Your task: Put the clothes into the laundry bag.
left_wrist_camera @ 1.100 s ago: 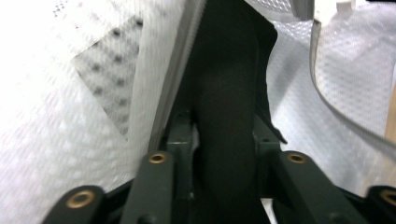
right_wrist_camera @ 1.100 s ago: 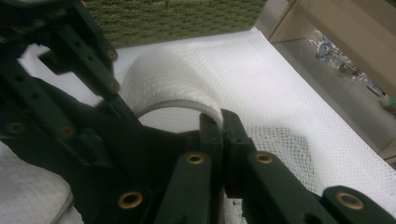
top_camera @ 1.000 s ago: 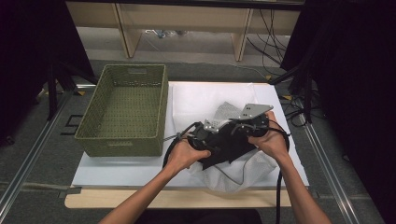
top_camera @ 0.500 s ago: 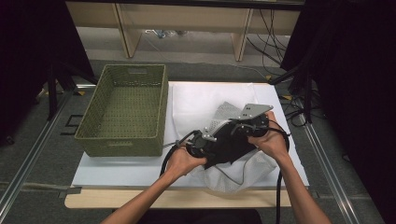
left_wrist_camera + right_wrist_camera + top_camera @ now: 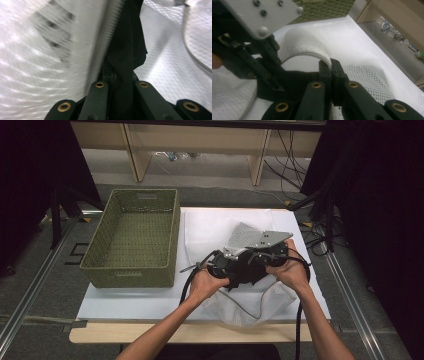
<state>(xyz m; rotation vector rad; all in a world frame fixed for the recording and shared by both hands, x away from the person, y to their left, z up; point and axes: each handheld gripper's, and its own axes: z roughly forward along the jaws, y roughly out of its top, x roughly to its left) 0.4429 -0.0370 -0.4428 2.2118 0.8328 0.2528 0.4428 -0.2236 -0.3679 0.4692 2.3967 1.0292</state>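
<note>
Left gripper view | left gripper [image 5: 117,75] jaws just closed, clamping black cloth [image 5: 127,45] | right gripper [image 5: 331,72] pinching mesh bag [image 5: 307,45]

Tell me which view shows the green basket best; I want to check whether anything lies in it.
The high view: the whole woven green basket shows from above, its inside bare, left of the white mesh bag. The right gripper view catches a strip of its weave at the top edge. The left gripper view offers mesh and dark cloth.

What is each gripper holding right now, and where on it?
Both hold the black cloth on the white mesh bag: left gripper and right gripper each pinch an edge.
</note>
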